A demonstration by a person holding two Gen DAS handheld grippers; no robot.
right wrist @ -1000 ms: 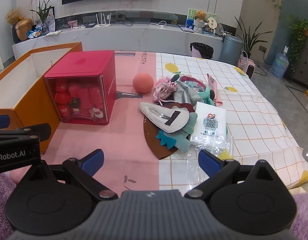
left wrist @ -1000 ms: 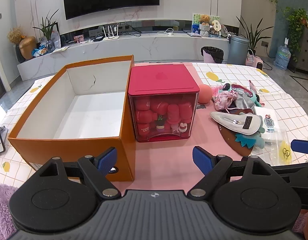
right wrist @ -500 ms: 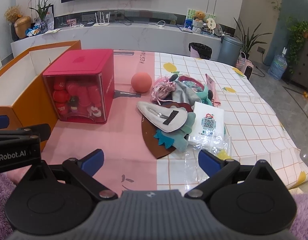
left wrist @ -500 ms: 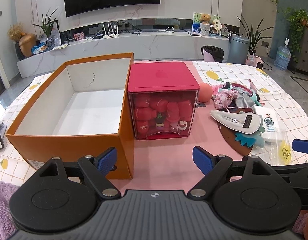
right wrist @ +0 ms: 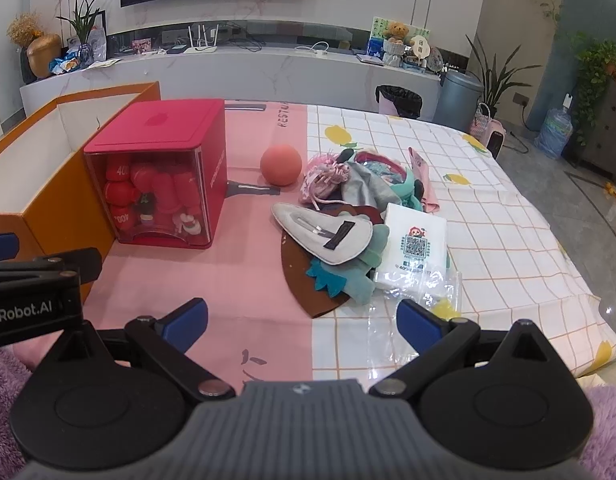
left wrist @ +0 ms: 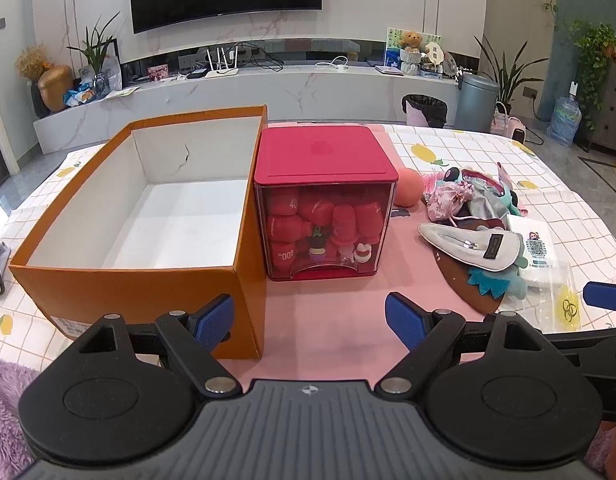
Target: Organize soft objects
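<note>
Soft pile (right wrist: 348,216) heaped centre-right of the right wrist frame, layers overlapping so an exact count cannot be made. Grey pouch (right wrist: 324,234) on top, teal plush (right wrist: 344,280) half buried beneath, pink drawstring bag (right wrist: 324,180) behind; brown felt piece (right wrist: 303,280) mostly covered. One pink ball (right wrist: 280,168) just left of the pile, alone. One tissue pack (right wrist: 414,248) touching the pile's right side, clear plastic bags beside it hard to make out. One red cube box (left wrist: 324,200) mid-frame, contents blurred behind the clear front. One orange box (left wrist: 147,208) at left, open, touching the cube. Left gripper (left wrist: 308,320) at lower frame, spread wide, holding nothing. Right gripper (right wrist: 301,320) likewise spread, empty, above the worktop (right wrist: 488,220).
</note>
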